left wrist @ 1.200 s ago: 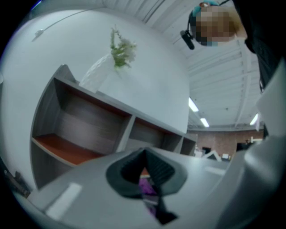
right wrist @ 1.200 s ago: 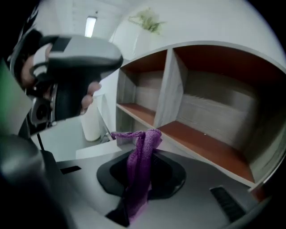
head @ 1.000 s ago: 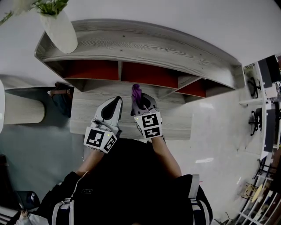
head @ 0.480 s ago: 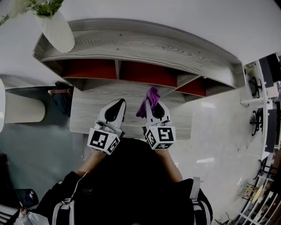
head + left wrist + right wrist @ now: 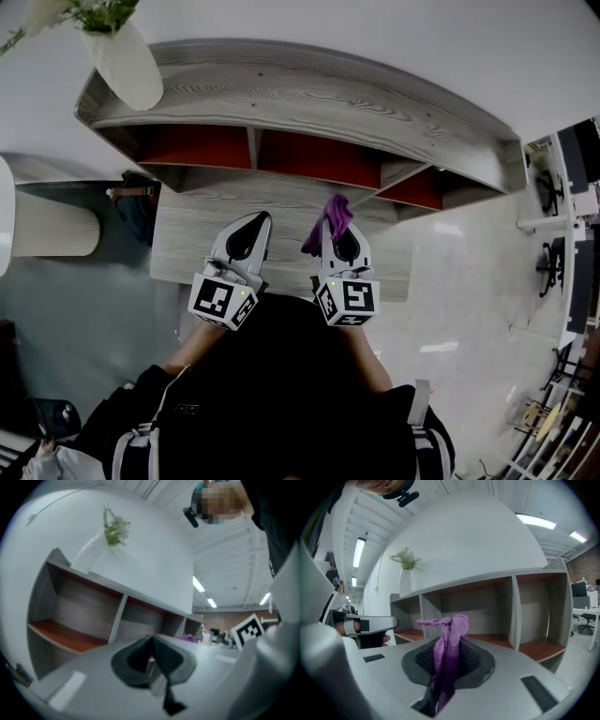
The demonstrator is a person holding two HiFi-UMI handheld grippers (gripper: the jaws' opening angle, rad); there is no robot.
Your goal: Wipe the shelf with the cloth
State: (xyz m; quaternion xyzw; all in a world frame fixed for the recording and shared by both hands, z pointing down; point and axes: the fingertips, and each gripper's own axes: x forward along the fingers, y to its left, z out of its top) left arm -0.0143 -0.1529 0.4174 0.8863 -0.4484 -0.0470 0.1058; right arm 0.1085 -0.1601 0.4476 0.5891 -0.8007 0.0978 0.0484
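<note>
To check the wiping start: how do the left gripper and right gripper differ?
The right gripper is shut on the purple cloth; the left gripper is shut on nothing. Cloth stands up above the right gripper's jaws; the left gripper's pads are bare. Both point toward the shelf.

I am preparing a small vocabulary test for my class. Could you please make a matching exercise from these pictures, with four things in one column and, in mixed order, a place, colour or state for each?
Things
1. cloth
2. left claw
3. vase
4. compartment floors

Place, colour or state
A. reddish-orange
B. shut, holding nothing
C. on top of the shelf, at its left end in the head view
D. pinched in the right claw

Pairs: 1-D; 2-B; 3-C; 4-A
</note>
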